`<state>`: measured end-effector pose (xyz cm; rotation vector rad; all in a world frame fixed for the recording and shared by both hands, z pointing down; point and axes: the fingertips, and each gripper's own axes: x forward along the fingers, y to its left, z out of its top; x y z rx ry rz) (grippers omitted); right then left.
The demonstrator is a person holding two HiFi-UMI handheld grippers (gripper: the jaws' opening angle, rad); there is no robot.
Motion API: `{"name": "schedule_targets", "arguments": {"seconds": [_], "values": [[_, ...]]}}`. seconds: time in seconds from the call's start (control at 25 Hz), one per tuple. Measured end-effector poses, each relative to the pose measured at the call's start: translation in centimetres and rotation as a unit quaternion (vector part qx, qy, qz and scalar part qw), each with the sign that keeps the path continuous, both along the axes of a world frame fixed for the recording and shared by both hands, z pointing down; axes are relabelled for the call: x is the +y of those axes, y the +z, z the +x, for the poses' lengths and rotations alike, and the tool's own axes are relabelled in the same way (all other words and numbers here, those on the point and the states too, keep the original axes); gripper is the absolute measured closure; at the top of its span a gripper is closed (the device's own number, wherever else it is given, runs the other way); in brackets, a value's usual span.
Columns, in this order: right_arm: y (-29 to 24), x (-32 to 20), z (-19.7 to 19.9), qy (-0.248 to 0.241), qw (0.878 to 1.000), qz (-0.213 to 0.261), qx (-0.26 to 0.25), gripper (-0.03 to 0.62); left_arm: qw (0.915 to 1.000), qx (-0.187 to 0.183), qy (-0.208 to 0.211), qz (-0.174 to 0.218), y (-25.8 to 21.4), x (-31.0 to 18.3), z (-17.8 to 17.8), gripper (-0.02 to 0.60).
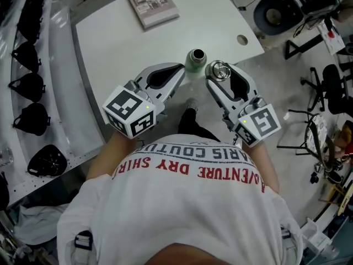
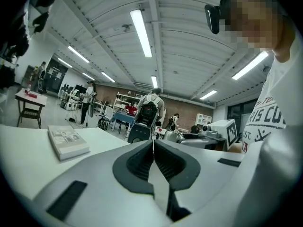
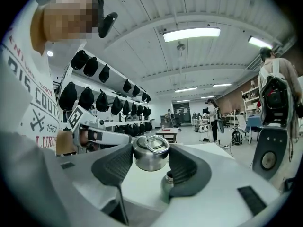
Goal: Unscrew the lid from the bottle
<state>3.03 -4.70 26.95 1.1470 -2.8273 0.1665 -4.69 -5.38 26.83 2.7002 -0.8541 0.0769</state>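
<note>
The lid sits clamped in the right tongs, near the bottle.

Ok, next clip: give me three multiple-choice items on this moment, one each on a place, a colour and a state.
1. Where is the round steel lid?
A. screwed on the bottle
B. between the right gripper's pads
C. lying on the table

2. What colour is the bottle's body?
A. green
B. red
C. black

3. How is the left gripper?
A. shut on the lid
B. wide open
C. shut, empty

Answers: B, the right gripper view shows it clamped; A, pale green shows below the open mouth; C, its pads meet with nothing between.
</note>
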Motion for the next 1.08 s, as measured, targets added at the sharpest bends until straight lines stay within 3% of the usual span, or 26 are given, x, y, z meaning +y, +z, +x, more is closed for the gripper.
{"name": "schedule_targets", "arguments": {"seconds": [0.16,0.32,1.08], "values": [[-0.6,1.5,-0.3,-0.006,1.000,0.014,0.001,0.355,0.9994,-0.006,0.002,0.035,-1.0,1.1,0.6,0.552],[-0.5,2.2,0.0,0.004,1.000,0.012,-0.008,0.355,0.9996,-0.011,0.015,0.022,-0.5,1.7,1.2,0.552],[1.0,1.9,1.6,0.029,1.000,0.005,-0.005,0.355,0.9997,-0.013,-0.003,-0.020,2.2,0.5,1.4,0.552]]}}
